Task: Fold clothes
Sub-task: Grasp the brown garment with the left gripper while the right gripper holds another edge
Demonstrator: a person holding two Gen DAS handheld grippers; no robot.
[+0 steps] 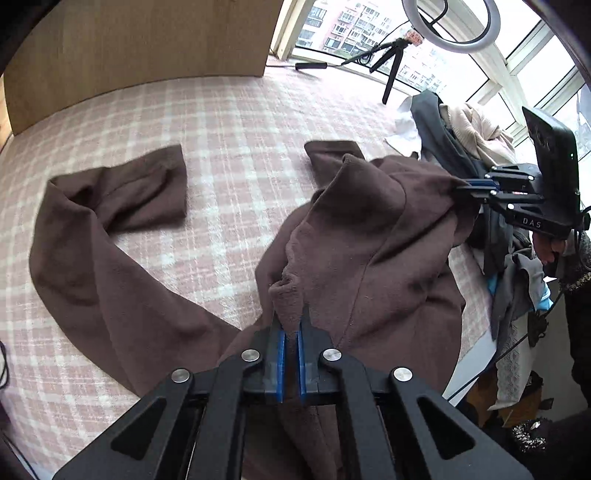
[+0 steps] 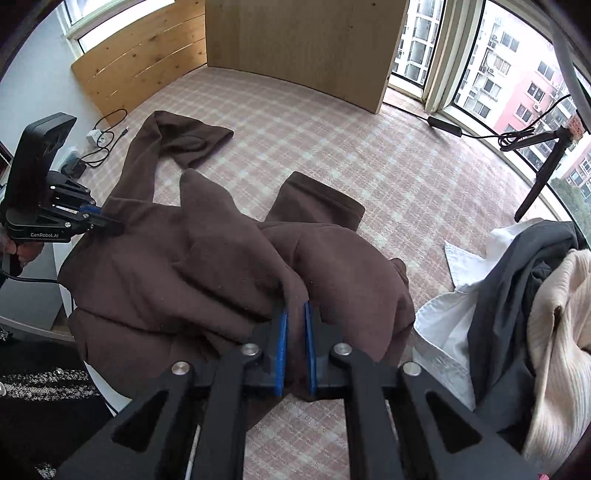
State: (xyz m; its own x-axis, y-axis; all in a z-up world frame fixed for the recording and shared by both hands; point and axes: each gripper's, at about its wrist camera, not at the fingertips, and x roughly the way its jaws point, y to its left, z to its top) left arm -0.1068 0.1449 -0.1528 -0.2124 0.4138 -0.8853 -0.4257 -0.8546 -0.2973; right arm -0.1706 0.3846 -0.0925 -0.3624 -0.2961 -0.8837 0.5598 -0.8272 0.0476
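A brown fleece garment [image 1: 369, 229] lies partly lifted over the pink checked bed cover [image 1: 229, 122]. My left gripper [image 1: 291, 317] is shut on a bunched fold of its near edge. At the right of the left wrist view, my right gripper [image 1: 461, 186] pinches another edge of the same cloth, holding it up. In the right wrist view the brown garment [image 2: 207, 266] spreads ahead, my right gripper [image 2: 295, 310] is shut on a ridge of it, and the left gripper [image 2: 110, 221] grips its left edge. One sleeve [image 1: 122, 195] trails flat across the bed.
A pile of clothes [image 2: 524, 295], white, dark grey and cream, sits at the right of the bed. A wooden panel [image 2: 303, 44] stands at the far side. A tripod [image 1: 391, 62] and ring light [image 1: 450, 26] stand by the window. Cables and a charger [image 2: 99, 140] lie far left.
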